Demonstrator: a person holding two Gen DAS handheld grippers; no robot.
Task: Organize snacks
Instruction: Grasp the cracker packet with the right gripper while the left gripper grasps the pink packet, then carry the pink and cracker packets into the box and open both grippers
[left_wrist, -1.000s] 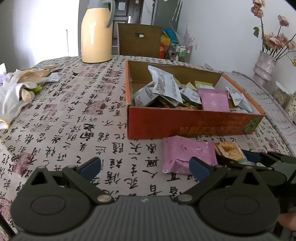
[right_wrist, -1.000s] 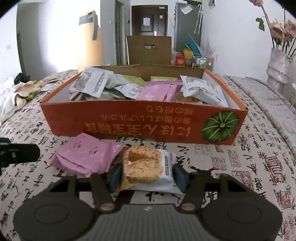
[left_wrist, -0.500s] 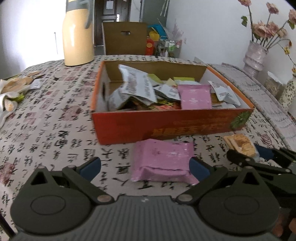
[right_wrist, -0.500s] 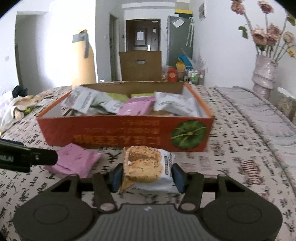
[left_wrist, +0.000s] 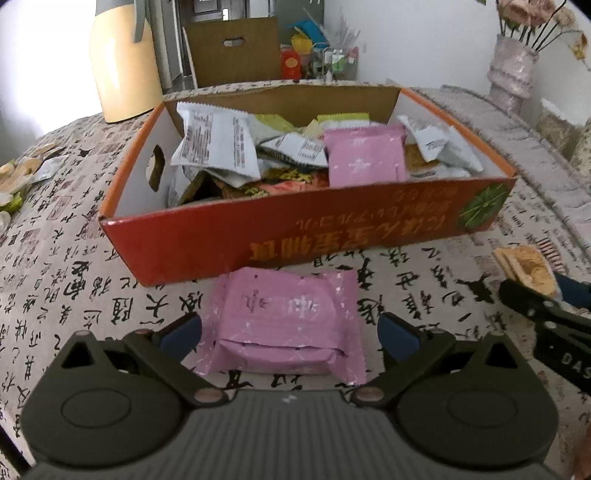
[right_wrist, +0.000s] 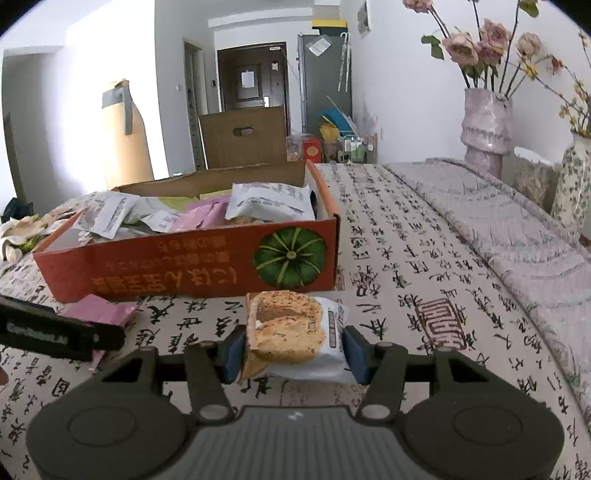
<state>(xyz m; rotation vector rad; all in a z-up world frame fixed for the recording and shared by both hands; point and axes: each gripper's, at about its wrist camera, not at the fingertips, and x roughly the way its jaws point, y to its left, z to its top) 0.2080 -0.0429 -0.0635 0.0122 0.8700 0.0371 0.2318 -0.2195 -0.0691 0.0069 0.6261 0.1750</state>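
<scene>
Right tool (right_wrist: 293, 349) pinches a cracker packet (right_wrist: 295, 338); left tool (left_wrist: 290, 336) spread around pink packet (left_wrist: 284, 321).

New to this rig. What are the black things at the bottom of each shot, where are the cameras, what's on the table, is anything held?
No robot arm here: a person carries a two-finger gripper in each hand, with a fisheye camera on each that looks along its fingers. The black shapes are the grippers themselves. In the left wrist view, the left gripper stands open around a pink snack pack lying on the patterned tablecloth, pads not touching. In the right wrist view, the right gripper is shut on a biscuit pack. Behind both sits an orange cardboard box full of snack packets.
</scene>
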